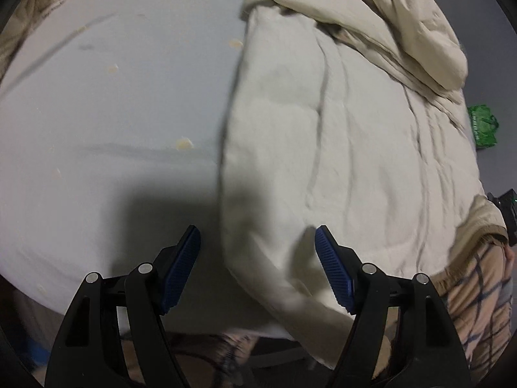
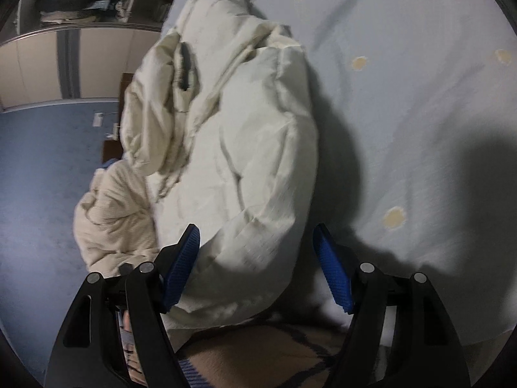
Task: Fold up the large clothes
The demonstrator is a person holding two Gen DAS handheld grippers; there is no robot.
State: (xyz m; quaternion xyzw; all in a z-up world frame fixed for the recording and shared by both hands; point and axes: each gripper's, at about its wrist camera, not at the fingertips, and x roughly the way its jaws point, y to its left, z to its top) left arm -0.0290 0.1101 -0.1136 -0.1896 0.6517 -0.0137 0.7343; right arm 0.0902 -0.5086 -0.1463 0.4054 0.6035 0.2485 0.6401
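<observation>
A large cream padded coat (image 1: 323,129) lies on a pale blue bed sheet (image 1: 113,97). In the left wrist view it fills the right half, with its long left edge running down the middle and a bunched part at the top right. My left gripper (image 1: 257,249) is open above the coat's near edge; cloth lies between its blue pads (image 1: 332,271) but is not pinched. In the right wrist view the coat (image 2: 232,148) lies folded over in a thick roll, with a rumpled part hanging off the bed's left side. My right gripper (image 2: 256,247) is open, its jaws on either side of the roll's near end.
The sheet (image 2: 420,129) has small yellow spots. A green bag (image 1: 483,126) is on the floor beyond the bed. A blue carpet (image 2: 48,177) and a wardrobe (image 2: 64,48) lie to the left. The person's checked clothing (image 1: 478,291) shows at the bottom.
</observation>
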